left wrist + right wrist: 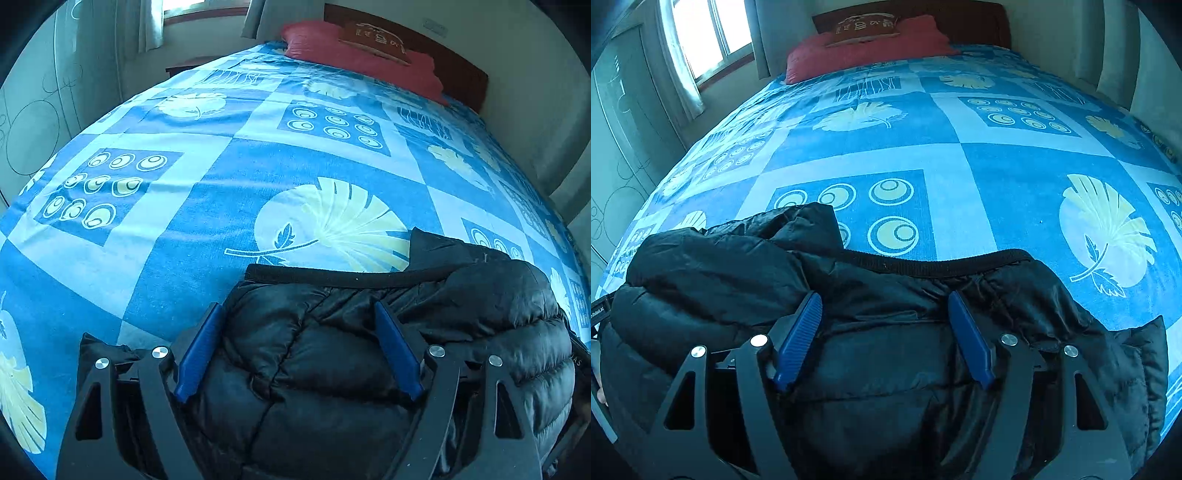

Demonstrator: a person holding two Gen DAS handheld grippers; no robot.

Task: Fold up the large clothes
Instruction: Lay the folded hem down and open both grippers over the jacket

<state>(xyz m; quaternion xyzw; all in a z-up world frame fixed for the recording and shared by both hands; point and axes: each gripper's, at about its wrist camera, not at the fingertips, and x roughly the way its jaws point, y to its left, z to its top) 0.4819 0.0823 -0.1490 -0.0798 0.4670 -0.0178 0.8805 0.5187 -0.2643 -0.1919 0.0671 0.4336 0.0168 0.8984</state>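
Note:
A black quilted puffer jacket [369, 350] lies bundled at the near edge of a bed with a blue patterned cover [221, 192]. My left gripper [299, 314] is open, its blue fingers [199, 350] spread wide over the jacket's left part. In the right wrist view the jacket [879, 354] fills the foreground, its ribbed hem [942, 267] facing the bed's middle. My right gripper [884, 306] is open, its blue fingers [799, 339] spread over the jacket's right part. Whether either gripper touches the fabric is unclear.
A red pillow [362, 55] lies at the headboard [461, 74] with a brown cushion [864, 27] on it. A window with curtains [701, 44] and a patterned wardrobe [33, 110] stand at the left. The bedcover [960, 158] stretches beyond the jacket.

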